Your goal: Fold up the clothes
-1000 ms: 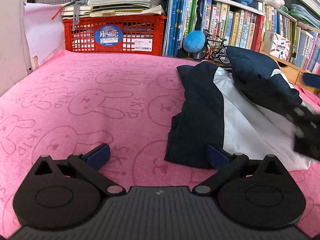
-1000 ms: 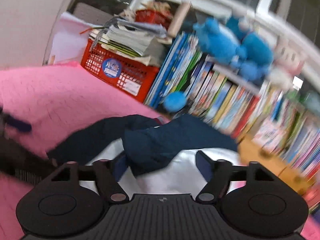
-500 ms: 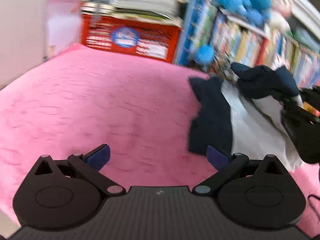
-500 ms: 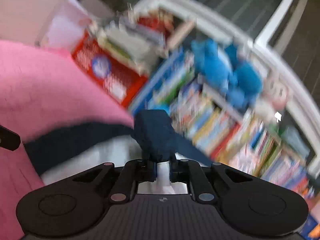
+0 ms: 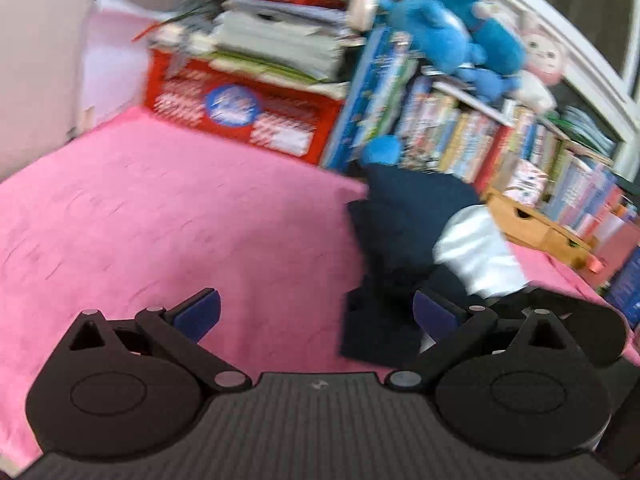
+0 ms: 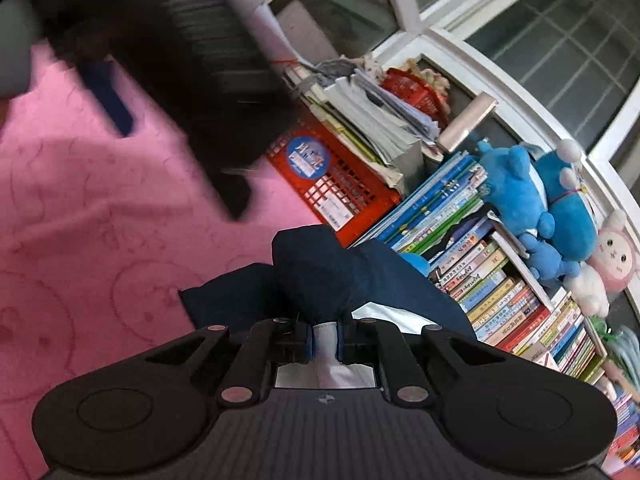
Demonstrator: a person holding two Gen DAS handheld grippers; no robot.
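navy and white fabric fills the narrow gap between the right gripper's (image 6: 325, 340) jaws: they are clamped on a bunched fold of the crumpled navy and white garment (image 5: 404, 240), pinching its pale lining while the dark part balloons just ahead of the pads. the left gripper (image 5: 316, 312) stands wide, its blue pads apart with nothing between them, poised over the bare cloth just beside the garment's near dark edge. the garment itself lies heaped toward the far right of the pink towelling spread (image 5: 160, 220) printed with rabbits, near the crowded shelf of books (image 5: 480, 136) and the red plastic crate (image 6: 336, 184). judging by that heap, folding has barely begun: no flat panel, no neat crease shows. spreading it out, then the folds proper, all seem left to do.
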